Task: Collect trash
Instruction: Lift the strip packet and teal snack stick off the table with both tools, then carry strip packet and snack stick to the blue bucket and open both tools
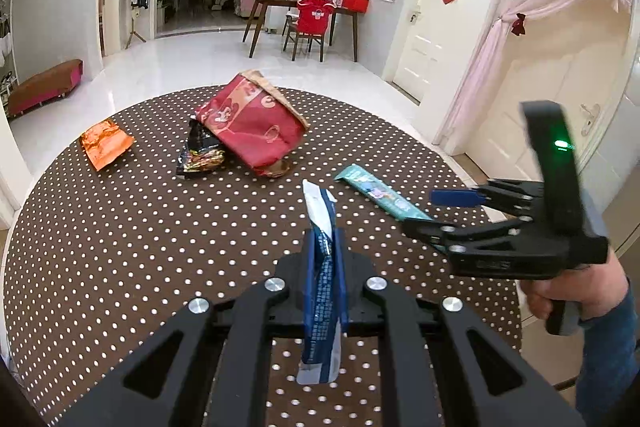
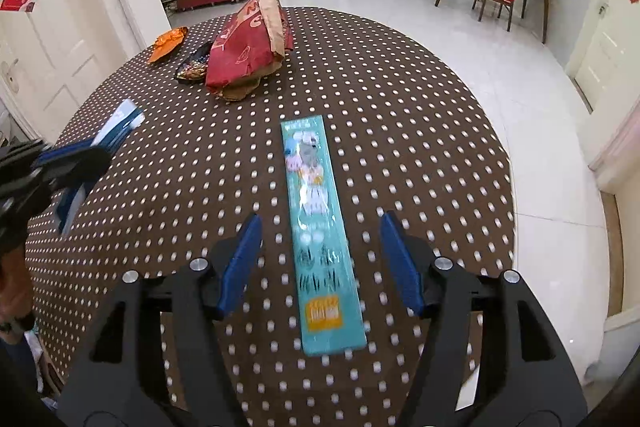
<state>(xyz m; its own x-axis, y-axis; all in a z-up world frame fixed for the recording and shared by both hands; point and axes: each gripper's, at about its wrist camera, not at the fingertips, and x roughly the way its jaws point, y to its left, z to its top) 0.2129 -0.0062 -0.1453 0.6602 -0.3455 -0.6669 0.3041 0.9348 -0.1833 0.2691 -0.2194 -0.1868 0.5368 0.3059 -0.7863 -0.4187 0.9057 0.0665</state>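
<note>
On the round brown polka-dot table (image 1: 120, 247), my left gripper (image 1: 322, 239) is shut on a blue-and-white wrapper (image 1: 320, 291), which stands upright between its pads and is lifted off the cloth. In the right wrist view, a long teal wrapper (image 2: 324, 267) lies flat on the table. My right gripper (image 2: 320, 219) hangs open over it, with one blue pad on each side and neither touching. A red paper bag (image 1: 252, 123) sits further back. A black snack wrapper (image 1: 200, 155) and an orange wrapper (image 1: 105, 143) lie to its left.
The table's rim curves close on the right, with white tiled floor beyond. A person's hand (image 1: 560, 291) holds the right gripper's handle. Far back stand a wooden table with a red-covered chair (image 1: 312, 23), a low bench (image 1: 44, 83) and white doors.
</note>
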